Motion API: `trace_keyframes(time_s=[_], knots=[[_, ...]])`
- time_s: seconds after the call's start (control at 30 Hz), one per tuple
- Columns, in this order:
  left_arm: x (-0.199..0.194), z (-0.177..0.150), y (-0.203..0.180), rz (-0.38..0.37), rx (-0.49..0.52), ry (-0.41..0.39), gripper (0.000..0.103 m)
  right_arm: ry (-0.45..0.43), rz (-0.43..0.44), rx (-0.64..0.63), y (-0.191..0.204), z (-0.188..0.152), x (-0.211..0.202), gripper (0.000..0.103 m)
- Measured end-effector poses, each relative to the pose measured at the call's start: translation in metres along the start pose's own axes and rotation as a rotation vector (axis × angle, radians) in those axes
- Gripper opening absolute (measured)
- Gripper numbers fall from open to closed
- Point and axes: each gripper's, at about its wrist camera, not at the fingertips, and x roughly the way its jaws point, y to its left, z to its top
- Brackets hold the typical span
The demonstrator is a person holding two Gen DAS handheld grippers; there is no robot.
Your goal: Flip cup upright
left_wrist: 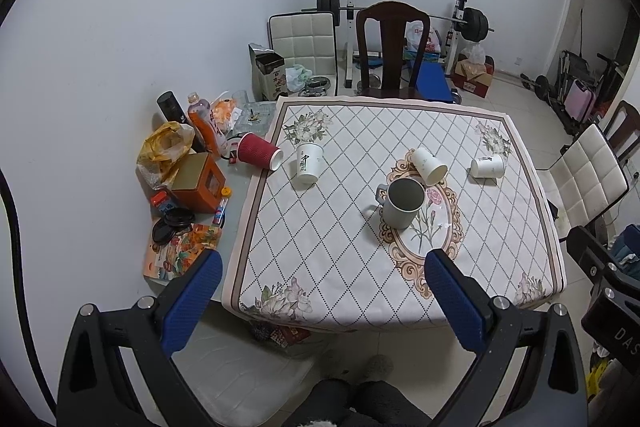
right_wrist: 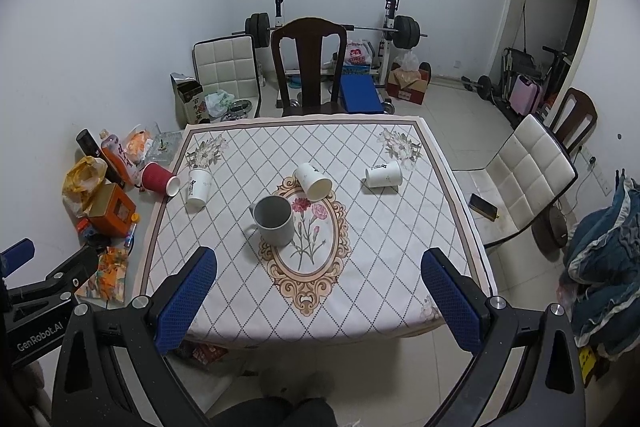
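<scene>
A grey mug (left_wrist: 401, 202) (right_wrist: 275, 221) stands upright near the table's middle. Three white paper cups lie on their sides: one by the mug (left_wrist: 429, 165) (right_wrist: 314, 181), one at the right (left_wrist: 487, 166) (right_wrist: 383, 174), one at the left (left_wrist: 307, 163) (right_wrist: 198, 187). A red ribbed cup (left_wrist: 258, 150) (right_wrist: 159, 178) lies on its side at the left edge. My left gripper (left_wrist: 326, 297) and right gripper (right_wrist: 320, 297) are both open and empty, held above the table's near edge, well short of the cups.
The patterned tablecloth (left_wrist: 320, 247) (right_wrist: 380, 247) covers the table. Bottles, bags and an orange box (left_wrist: 198, 183) (right_wrist: 110, 209) crowd the left strip. A dark wooden chair (left_wrist: 390, 47) (right_wrist: 308, 67) stands at the far side, a white chair (right_wrist: 524, 171) at the right.
</scene>
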Motion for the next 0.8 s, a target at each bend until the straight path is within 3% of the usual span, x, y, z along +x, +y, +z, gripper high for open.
trace_keyframes(time_s=[0.8], knots=[[-0.0029, 0.0028, -0.0018, -0.009, 0.012, -0.006, 0.103, -0.001, -0.002, 0.001, -0.0011, -0.0006, 0.0008, 0.103]])
